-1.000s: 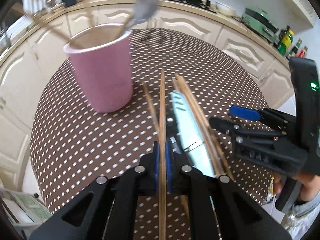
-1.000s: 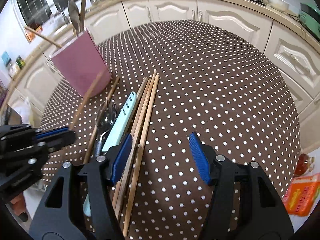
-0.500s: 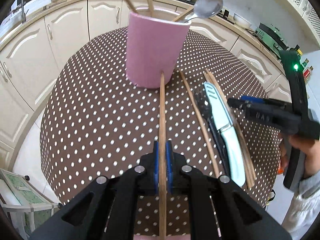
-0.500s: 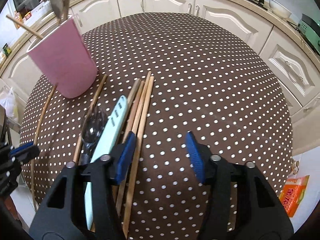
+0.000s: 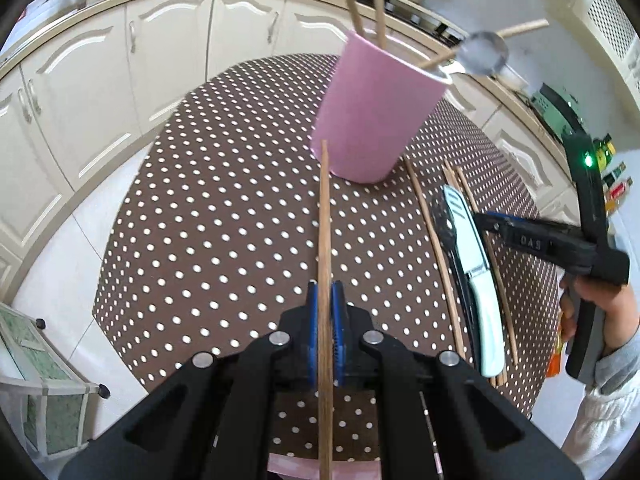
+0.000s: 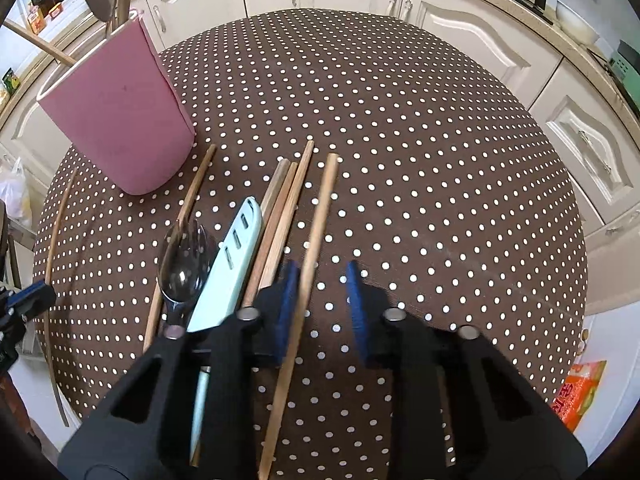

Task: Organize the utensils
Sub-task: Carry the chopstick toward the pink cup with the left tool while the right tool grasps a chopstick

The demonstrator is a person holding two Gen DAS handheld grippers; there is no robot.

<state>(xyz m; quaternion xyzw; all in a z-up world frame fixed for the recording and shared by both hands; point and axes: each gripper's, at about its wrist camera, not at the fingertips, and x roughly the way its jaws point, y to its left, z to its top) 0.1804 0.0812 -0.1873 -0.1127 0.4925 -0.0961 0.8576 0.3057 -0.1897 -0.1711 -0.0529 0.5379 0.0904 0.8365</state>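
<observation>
My left gripper (image 5: 325, 320) is shut on a wooden chopstick (image 5: 325, 220) whose tip points at the foot of the pink cup (image 5: 376, 108). The cup holds chopsticks and a spoon (image 5: 482, 53). My right gripper (image 6: 322, 304) hangs low over the dotted table (image 6: 400, 160). Its jaws are closing around one chopstick (image 6: 320, 216), which lies against the left pad; the right pad stands clear of it. Left of it lie more chopsticks (image 6: 280, 216), a pale blue knife (image 6: 228, 276), a dark spoon (image 6: 184, 264) and a single chopstick (image 6: 192, 200).
Cream kitchen cabinets (image 5: 100, 92) ring the round table. An orange packet (image 6: 580, 392) lies on the floor at the right. A rack (image 5: 40, 400) stands beside the table's left edge. A person's hand and grey sleeve (image 5: 608, 320) hold the right gripper.
My left gripper has swung left with its chopstick, so the cup now sits right of centre. My right jaws have narrowed around one chopstick, which now lies apart from the bundle.
</observation>
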